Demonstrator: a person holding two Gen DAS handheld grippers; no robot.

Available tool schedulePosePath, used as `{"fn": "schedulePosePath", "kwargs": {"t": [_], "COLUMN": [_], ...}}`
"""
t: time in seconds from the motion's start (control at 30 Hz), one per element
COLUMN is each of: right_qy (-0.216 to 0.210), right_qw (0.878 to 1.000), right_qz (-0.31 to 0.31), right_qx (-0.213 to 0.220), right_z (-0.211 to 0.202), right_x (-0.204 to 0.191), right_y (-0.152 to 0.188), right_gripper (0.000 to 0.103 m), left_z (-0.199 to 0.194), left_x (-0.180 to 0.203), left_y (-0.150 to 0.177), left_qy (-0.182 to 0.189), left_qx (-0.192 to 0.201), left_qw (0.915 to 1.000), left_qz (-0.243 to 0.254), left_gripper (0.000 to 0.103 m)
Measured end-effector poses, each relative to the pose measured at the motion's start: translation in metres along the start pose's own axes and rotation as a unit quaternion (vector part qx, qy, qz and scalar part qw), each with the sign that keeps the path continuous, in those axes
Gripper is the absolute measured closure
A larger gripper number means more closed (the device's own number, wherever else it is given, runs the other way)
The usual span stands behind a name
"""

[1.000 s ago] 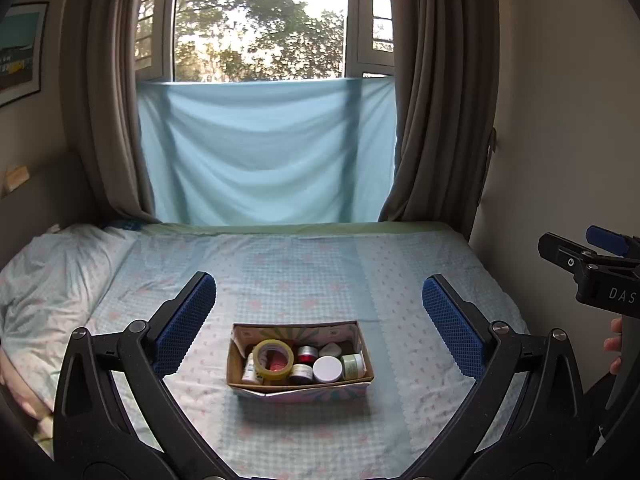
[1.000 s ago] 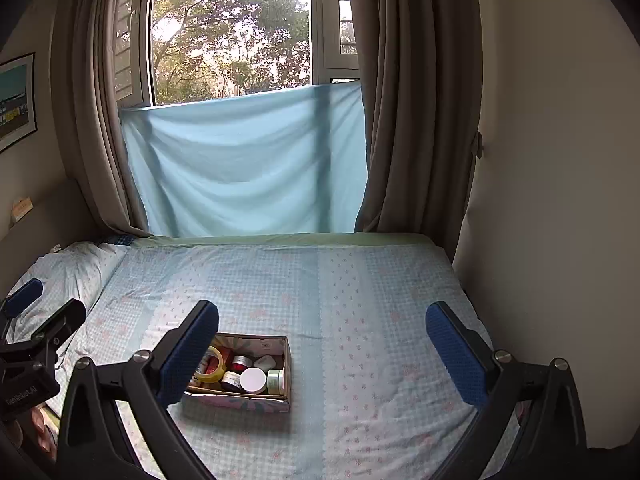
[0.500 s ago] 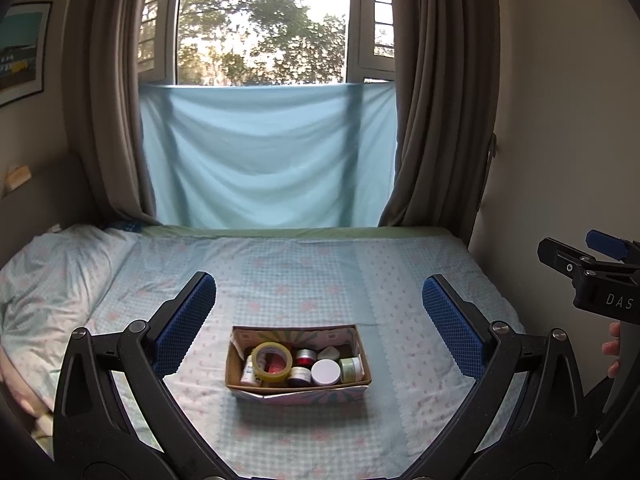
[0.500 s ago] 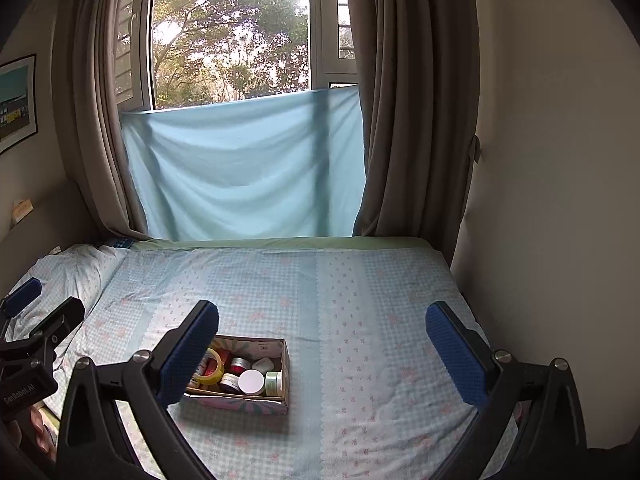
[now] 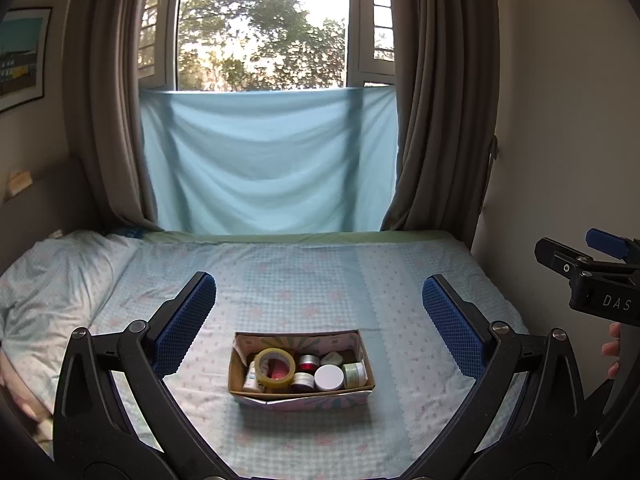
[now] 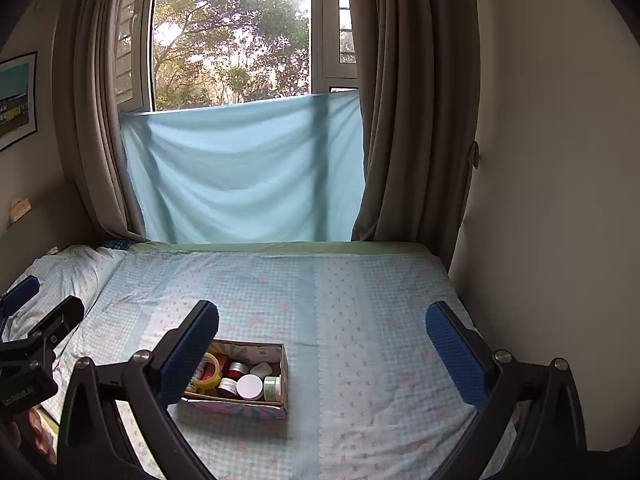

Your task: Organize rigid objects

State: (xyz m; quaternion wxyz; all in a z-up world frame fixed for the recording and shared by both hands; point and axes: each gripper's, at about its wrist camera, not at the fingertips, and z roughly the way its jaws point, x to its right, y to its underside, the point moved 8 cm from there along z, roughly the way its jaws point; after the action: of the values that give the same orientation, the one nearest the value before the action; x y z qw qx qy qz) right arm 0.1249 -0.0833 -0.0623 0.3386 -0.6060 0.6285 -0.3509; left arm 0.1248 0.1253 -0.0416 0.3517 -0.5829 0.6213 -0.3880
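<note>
Blue ribbed pads line both our tools. We see the left gripper (image 5: 316,320) with its jaws spread wide and nothing between them, hanging above the bed. The right gripper (image 6: 322,342) is likewise wide open and empty, also held over the bed.

Framed between the left fingers, and apart from them, sits the open brown cardboard box with a floral-patterned outer wall (image 5: 304,398) on the pale blue checked bedsheet with small pink flowers (image 5: 312,292). In the right wrist view the same box (image 6: 236,404) lies low and left, partly behind the left-hand finger.

Inside the box we note a yellow roll of tape (image 5: 275,367) standing tilted toward the left end, a small jar with a dark red lid (image 5: 307,361), a round white-lidded jar (image 5: 329,377), a pale green jar lying on its side (image 5: 354,374) at the right end, and a dark jar with a pale label (image 5: 303,380). Other items in there are too small to tell.

At the left view's right edge, the other black tool shows, with someone's fingertips (image 5: 612,354) just below it. Beyond the bed: a light blue cloth hung across the window (image 5: 268,160), grey-brown curtains (image 5: 440,100) either side, a rumpled pillow (image 5: 48,280) at left.
</note>
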Motion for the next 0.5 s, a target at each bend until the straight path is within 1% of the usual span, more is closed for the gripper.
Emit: {"fn": "schedulePosePath", "kwargs": {"t": [0.17, 0.4, 0.5], "right_qy": [0.001, 0.001, 0.001], "right_qw": [1.000, 1.000, 1.000], "right_qz": [-0.001, -0.004, -0.004], "right_qx": [-0.001, -0.002, -0.002], "right_z": [0.0009, 0.0056, 0.0058], "right_x": [0.0004, -0.0001, -0.0023], "right_y": [-0.0007, -0.0020, -0.0022], "right_gripper": [0.000, 0.000, 0.000], "left_z": [0.0014, 0.0040, 0.0069], "left_x": [-0.0008, -0.0045, -0.0048], "left_y": [-0.0006, -0.0017, -0.0016], "left_qy": [0.006, -0.002, 0.002], "left_qx": [0.000, 0.000, -0.004], "left_qw": [1.0000, 1.0000, 1.0000], "left_qz": [-0.005, -0.004, -0.007], "left_gripper": [0.000, 0.000, 0.000]}}
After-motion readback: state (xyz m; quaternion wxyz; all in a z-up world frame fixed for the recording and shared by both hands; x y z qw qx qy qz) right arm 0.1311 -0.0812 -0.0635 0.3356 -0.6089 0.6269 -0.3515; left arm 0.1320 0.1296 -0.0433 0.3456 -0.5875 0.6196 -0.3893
